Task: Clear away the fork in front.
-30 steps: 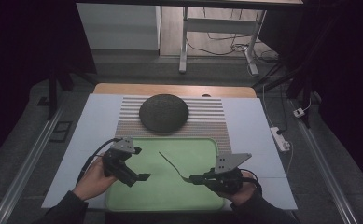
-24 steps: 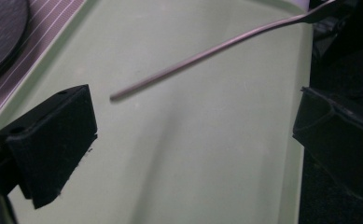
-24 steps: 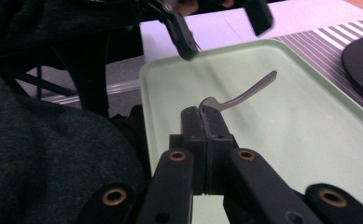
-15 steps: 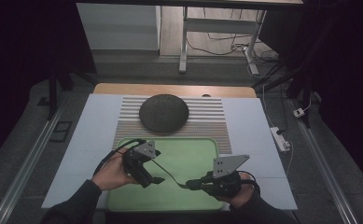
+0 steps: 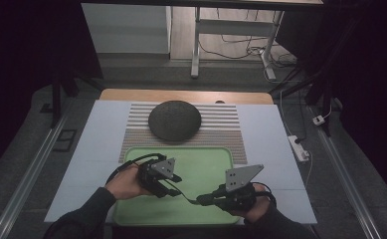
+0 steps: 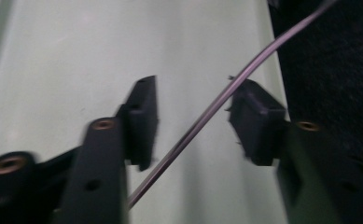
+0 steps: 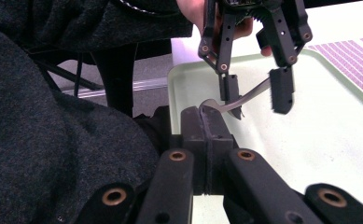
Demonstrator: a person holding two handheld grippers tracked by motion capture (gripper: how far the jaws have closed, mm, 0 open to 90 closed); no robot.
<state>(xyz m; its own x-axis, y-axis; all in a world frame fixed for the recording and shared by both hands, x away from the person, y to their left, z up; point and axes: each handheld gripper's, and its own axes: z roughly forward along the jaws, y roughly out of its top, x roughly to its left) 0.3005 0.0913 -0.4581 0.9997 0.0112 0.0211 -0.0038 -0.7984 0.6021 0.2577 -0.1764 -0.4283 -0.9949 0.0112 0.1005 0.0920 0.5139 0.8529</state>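
**Strap held at one end, second claw closing around the other**

Over the near half of the green tray [image 5: 221, 159], the work is a two-handed hold on a thin dark strap [image 5: 181, 191], something like a cable tie, though its exact kind is hard to tell. Toward the tray's near left corner, the left gripper [image 5: 173, 185] straddles the strap's free end; its jaws have just been closing, yet in the left gripper view the strap [image 6: 207, 112] runs slantwise through the gap, grazing the right-hand pad's corner [image 6: 256, 121] at most, with clear daylight beside the other pad. So that claw is open around the strap, not yet pinching it. Farther right, near the tray's near edge, the right gripper [image 5: 206, 200] is clamped tight on the strap's other end, which curls up out of its closed pads in the right gripper view [image 7: 230, 106]. Beyond the tray, on the striped mat [image 5: 226, 134], a dark round dome [image 5: 174, 119] sits well apart from both hands.

The risk, as I see it, lies on the left: the strap crosses the gap at an angle and off centre, so the closing pads may nip only its edge and let it spring out, or push it sideways and twist it against the right claw's hold.
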